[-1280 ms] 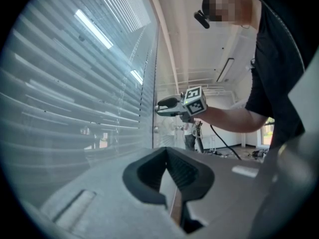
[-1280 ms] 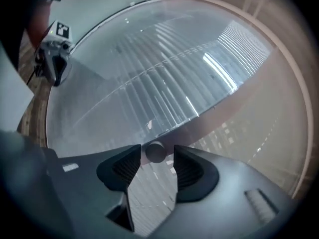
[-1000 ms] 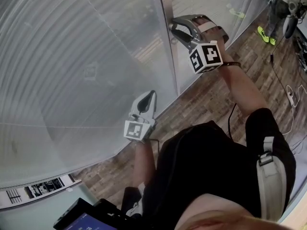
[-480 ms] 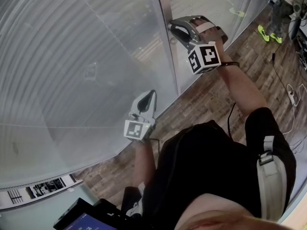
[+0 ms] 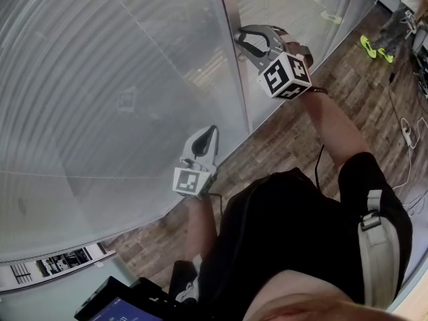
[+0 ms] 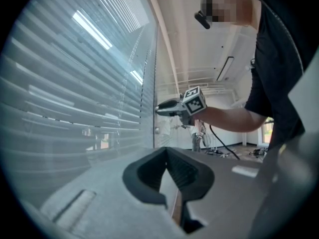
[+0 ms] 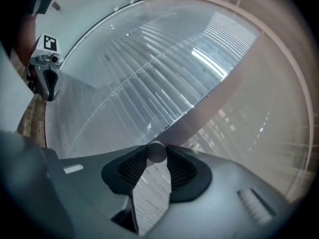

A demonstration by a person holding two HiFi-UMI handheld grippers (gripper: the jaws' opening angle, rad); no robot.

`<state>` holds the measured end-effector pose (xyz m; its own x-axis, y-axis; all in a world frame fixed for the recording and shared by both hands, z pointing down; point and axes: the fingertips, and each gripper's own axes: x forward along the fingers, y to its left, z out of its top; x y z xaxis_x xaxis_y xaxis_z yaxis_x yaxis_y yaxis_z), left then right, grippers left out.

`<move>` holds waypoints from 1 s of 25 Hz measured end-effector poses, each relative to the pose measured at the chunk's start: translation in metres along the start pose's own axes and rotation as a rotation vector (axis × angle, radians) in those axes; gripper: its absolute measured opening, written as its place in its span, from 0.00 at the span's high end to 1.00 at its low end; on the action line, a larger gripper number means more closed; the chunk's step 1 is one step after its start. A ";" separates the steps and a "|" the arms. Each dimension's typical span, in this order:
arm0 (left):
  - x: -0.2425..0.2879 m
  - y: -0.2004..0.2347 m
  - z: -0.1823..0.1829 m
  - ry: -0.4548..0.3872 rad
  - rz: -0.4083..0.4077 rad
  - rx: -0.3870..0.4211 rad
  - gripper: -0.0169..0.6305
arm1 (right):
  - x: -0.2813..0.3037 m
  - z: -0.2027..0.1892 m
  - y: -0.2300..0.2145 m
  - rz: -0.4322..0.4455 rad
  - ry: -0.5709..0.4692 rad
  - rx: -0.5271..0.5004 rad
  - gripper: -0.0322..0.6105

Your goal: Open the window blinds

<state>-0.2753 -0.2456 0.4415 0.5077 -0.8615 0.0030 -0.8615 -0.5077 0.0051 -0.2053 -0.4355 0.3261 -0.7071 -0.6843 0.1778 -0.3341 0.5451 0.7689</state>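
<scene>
At the window, the right gripper (image 5: 241,43) pinches a small round knob (image 7: 156,152).
Its jaws are clamped on the knob, which sits by the upright frame post (image 5: 231,12) at the edge of the blinds (image 5: 100,99); the slats run level across the big pane, behind glass. Well apart from it, the left gripper (image 5: 211,134) hangs just beside the glass, jaws pressed together with nothing between them.

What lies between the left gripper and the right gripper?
Head view: only bare glass with blinds behind lies between left gripper and right gripper, which grips a round knob.
</scene>
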 end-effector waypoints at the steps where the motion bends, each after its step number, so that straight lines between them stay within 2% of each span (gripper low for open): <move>1: 0.000 0.000 0.000 -0.002 -0.001 0.001 0.97 | 0.000 0.000 -0.001 0.004 -0.008 0.043 0.75; 9: 0.002 -0.001 0.004 -0.010 -0.006 -0.002 0.97 | 0.001 -0.003 -0.003 0.045 -0.083 0.369 0.75; 14: 0.003 -0.004 0.005 -0.022 -0.022 0.002 0.97 | 0.001 -0.002 -0.002 0.022 -0.092 0.451 0.75; 20: 0.004 -0.006 0.007 -0.025 -0.030 0.000 0.97 | 0.003 -0.010 -0.004 0.048 -0.141 0.726 0.75; 25: 0.007 -0.009 0.008 -0.032 -0.040 0.002 0.97 | 0.002 -0.010 -0.006 0.071 -0.175 0.880 0.75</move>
<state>-0.2641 -0.2474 0.4337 0.5413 -0.8403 -0.0289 -0.8406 -0.5416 0.0031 -0.1982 -0.4454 0.3279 -0.8047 -0.5910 0.0557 -0.5920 0.8059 -0.0020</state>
